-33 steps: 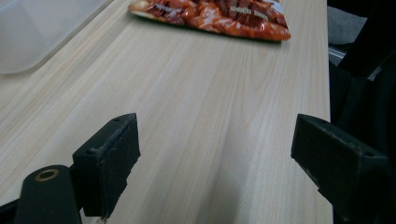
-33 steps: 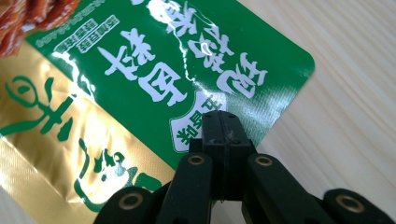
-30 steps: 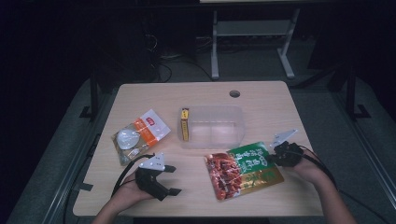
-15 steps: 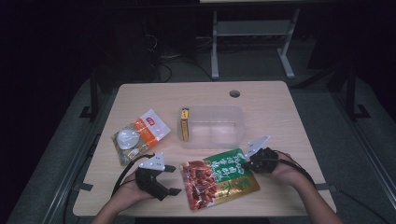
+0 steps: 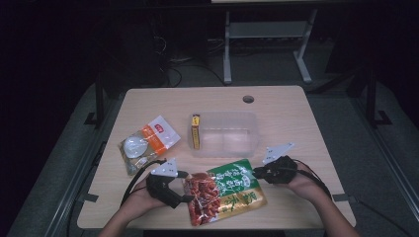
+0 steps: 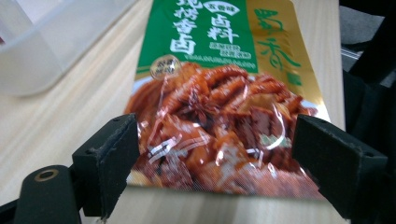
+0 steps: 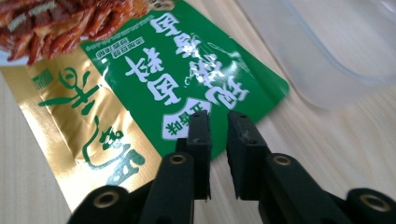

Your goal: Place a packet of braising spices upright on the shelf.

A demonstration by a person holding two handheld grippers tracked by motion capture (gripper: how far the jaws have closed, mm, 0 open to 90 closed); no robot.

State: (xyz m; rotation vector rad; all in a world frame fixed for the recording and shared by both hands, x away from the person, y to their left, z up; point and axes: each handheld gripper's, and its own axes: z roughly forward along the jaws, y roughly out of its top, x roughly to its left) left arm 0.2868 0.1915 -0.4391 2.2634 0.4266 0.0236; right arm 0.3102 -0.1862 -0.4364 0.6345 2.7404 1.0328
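High view: green-and-gold braised snack pouch [image 5: 225, 190] lies flat at the table's [image 5: 296, 108] near edge, between left gripper [image 5: 183, 187] and right gripper [image 5: 257, 172]. Left gripper view: jaws spread wide, straddling the pouch's red picture end, pads clear of it. Right gripper view: jaws have just been opening, a narrow gap now, the pouch's green edge under their tips, unpinched. Farther off, clear plastic box [image 5: 225, 133]; to its left, orange-and-white packet [image 5: 148, 143].

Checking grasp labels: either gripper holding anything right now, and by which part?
Nothing is held. The right gripper has just let go of the snack pouch at its green edge, jaws slightly apart. The left gripper stands wide open around the pouch's red end, not pressing it.
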